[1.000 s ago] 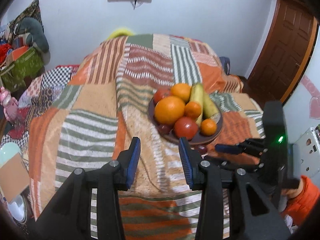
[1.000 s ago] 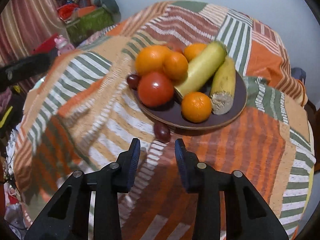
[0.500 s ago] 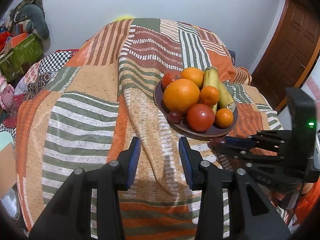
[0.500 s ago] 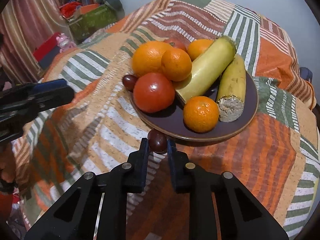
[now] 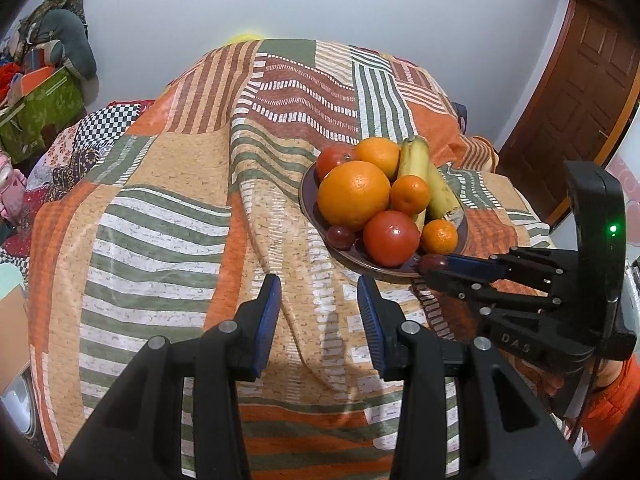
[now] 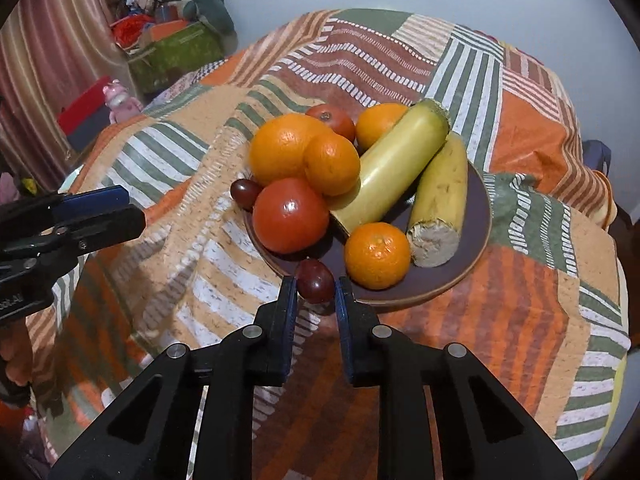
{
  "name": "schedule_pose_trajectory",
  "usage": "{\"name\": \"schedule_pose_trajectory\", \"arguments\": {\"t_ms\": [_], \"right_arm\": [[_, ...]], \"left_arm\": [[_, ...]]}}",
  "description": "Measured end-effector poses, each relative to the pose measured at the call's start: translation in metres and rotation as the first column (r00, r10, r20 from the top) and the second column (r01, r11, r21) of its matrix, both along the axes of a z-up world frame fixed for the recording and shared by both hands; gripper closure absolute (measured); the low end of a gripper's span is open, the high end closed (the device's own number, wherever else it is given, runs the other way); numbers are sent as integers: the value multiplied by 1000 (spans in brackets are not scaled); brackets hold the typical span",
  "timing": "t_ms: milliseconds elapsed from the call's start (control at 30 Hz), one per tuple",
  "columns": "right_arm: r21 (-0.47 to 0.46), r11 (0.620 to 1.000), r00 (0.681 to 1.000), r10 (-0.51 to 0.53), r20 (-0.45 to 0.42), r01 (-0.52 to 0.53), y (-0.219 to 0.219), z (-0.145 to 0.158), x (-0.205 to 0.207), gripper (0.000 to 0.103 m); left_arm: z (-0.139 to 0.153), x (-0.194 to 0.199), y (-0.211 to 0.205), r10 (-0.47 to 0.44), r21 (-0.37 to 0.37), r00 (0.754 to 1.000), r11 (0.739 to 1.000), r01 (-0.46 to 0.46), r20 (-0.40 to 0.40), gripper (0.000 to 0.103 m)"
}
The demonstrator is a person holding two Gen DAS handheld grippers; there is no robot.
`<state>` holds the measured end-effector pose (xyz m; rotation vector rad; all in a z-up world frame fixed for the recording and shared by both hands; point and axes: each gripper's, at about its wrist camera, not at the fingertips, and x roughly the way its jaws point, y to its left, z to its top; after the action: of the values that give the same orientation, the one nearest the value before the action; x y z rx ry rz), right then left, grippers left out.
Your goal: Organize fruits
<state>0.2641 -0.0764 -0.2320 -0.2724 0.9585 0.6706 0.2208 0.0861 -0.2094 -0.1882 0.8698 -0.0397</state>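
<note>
A brown plate (image 6: pixel 478 240) on the patchwork cloth holds a large orange (image 6: pixel 280 148), a tomato (image 6: pixel 290 216), two bananas (image 6: pixel 400 164), mandarins (image 6: pixel 378 256) and a dark grape (image 6: pixel 244 194) at its left rim. My right gripper (image 6: pixel 316 285) is shut on a second dark grape (image 6: pixel 315 287) at the plate's near rim. The left wrist view shows this grape (image 5: pixel 430 263) at the right gripper's tips, just off the plate (image 5: pixel 464 236). My left gripper (image 5: pixel 318 284) hangs open over bare cloth, left of the plate, with nothing between its fingers.
The striped patchwork cloth (image 5: pixel 168 216) covers the whole table and hangs in folds. A green box (image 6: pixel 176 52) with clutter and a curtain stand far left. A wooden door (image 5: pixel 580 92) is at the right. A person's orange sleeve (image 5: pixel 612 400) shows behind the right gripper.
My right gripper closed on the grape that lay on the cloth in front of the plate, and now holds it at the rim. The left gripper sank a little toward the cloth.
</note>
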Motion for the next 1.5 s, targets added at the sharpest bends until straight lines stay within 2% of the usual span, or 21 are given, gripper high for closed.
{"name": "schedule_pose_trajectory", "arguments": {"t_ms": [167,267,400,500,700,900,1000,1067,1100,1200,1267,1333,1467,1500], "right_arm": [[5,1000,1000,-1,-4,1,-3,3,-2,79],[28,1000,1000,-10,25,9,-11,16,-10,79],[94,995,994,-45,98,36,-32,53,-27,79],[150,987,979,-90,185,63,-50,90,-47,79],[280,956,928,-179,327,86,-84,156,-96,78],[369,926,868,-246,430,79,-102,198,-141,76],[412,909,843,-272,464,67,-109,214,-161,74],[431,900,828,-288,480,63,-112,219,-170,65],[439,896,817,-298,494,61,-113,222,-176,57],[440,896,798,-307,519,58,-111,225,-184,50],[445,894,789,-316,527,61,-111,225,-187,40],[451,889,774,-336,536,74,-110,225,-189,22],[466,879,755,-370,542,96,-112,225,-191,9],[472,875,750,-381,541,104,-114,226,-192,3]], "left_arm": [[4,0,-2,-4,-1,1000,1000,4,5,64],[14,-4,-6,-10,0,1000,1000,10,26,64],[40,-16,-17,-25,10,996,1000,24,84,64],[69,-31,-28,-38,26,988,999,35,152,64],[129,-75,-56,-69,81,951,996,46,302,64],[182,-124,-78,-79,126,893,992,25,444,63],[202,-146,-83,-74,128,860,992,10,505,50],[212,-157,-86,-81,135,841,991,9,535,46],[216,-162,-88,-87,141,834,990,11,545,46],[224,-171,-89,-86,143,820,990,5,566,38],[226,-178,-90,-78,142,811,990,-6,580,31],[227,-182,-89,-71,136,806,991,-12,587,23],[227,-188,-88,-61,134,801,991,-23,595,15],[227,-188,-88,-60,136,800,990,-28,597,13]]}}
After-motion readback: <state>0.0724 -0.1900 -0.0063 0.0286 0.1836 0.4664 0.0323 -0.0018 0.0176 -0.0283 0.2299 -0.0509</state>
